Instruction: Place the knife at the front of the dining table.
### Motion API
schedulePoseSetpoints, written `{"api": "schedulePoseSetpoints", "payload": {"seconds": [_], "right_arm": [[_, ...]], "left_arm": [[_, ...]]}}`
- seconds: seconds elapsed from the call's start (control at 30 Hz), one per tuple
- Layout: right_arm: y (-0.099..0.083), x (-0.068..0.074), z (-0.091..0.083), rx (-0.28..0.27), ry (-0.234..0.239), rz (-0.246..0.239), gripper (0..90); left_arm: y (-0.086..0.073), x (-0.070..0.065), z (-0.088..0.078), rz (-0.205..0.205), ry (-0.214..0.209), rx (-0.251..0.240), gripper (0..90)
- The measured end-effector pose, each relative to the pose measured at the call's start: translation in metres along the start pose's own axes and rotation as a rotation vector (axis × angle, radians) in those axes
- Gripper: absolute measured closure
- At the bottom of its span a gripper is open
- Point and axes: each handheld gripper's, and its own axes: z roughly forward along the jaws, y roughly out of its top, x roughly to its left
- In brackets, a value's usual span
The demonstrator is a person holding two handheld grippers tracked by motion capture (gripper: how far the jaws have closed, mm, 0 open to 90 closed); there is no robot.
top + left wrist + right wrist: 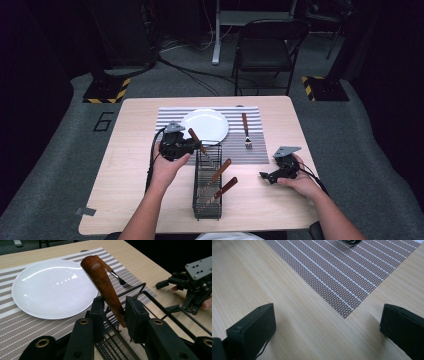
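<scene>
A black wire cutlery caddy (207, 200) stands on the table in front of the striped placemat (250, 150). A brown wooden-handled utensil (194, 136) leans out of its far end. My left gripper (192, 146) brackets that wooden handle (105, 282): the handle lies against the right pad with a gap to the left pad, so the gripper (115, 301) is open. A white plate (52, 287) lies just beyond it. My right gripper (265, 176) rests low over bare table at the mat's near right corner, with its jaws (327, 322) wide open and nothing between them.
Two more wooden-handled utensils (221, 169) lean in the caddy. A fork (246, 131) lies on the placemat to the right of the plate (205, 125). A folding chair (267, 50) stands beyond the table's far edge.
</scene>
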Motion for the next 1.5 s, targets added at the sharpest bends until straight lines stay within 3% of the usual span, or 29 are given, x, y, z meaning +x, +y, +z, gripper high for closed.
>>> {"api": "schedulePoseSetpoints", "payload": {"seconds": [0.23, 0.37, 0.47, 0.77, 1.17, 1.33, 1.5], "right_arm": [[0.000, 0.000, 0.000, -0.001, 0.000, -0.001, 0.0], [0.000, 0.000, 0.000, -0.002, 0.000, -0.001, 0.0], [0.000, 0.000, 0.000, -0.001, 0.001, -0.001, 0.0], [0.000, 0.001, 0.000, 0.001, 0.002, 0.000, 0.0], [0.000, 0.000, 0.000, -0.001, 0.002, -0.003, 0.0], [0.000, 0.000, 0.000, 0.001, 0.003, -0.003, 0.0], [0.000, 0.001, 0.000, 0.002, 0.005, -0.001, 0.0]], "left_arm": [[0.007, -0.015, 0.005, 0.026, -0.028, -0.033, 72.7], [0.006, -0.020, 0.011, 0.014, -0.029, -0.042, 73.4], [0.004, -0.022, 0.016, 0.002, -0.040, -0.031, 74.1], [-0.005, -0.026, 0.029, 0.013, -0.029, 0.019, 72.5], [-0.008, -0.026, 0.034, 0.007, -0.009, 0.020, 73.5], [-0.009, -0.029, 0.033, 0.008, -0.047, 0.001, 75.2], [-0.009, -0.035, 0.033, 0.038, -0.071, -0.005, 76.2]]}}
